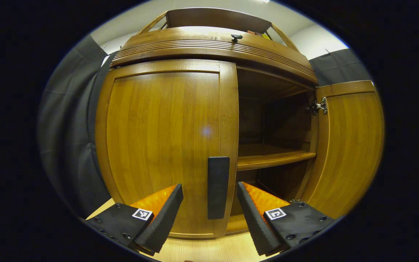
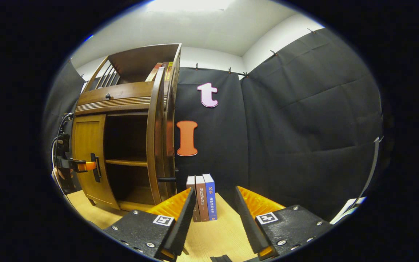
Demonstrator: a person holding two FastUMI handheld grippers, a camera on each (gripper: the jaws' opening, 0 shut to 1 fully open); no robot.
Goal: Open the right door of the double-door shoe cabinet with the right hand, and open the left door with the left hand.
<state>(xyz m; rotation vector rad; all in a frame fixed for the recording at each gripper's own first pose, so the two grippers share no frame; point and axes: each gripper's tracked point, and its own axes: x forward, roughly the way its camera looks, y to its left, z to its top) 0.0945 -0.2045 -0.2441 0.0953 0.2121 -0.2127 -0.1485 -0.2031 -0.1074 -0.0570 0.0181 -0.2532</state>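
Bare shelf [image 1: 273,157] inside half-open shoe cabinet [image 1: 209,47]

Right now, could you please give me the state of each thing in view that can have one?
Right door: swung fully open.
Left door: shut.
Left door handle: untouched, between the spread fingers.
Left gripper: open, facing the handle.
Right gripper: open, holding nothing.
Cabinet shelf: bare.
Books: upright on the table beside the cabinet.
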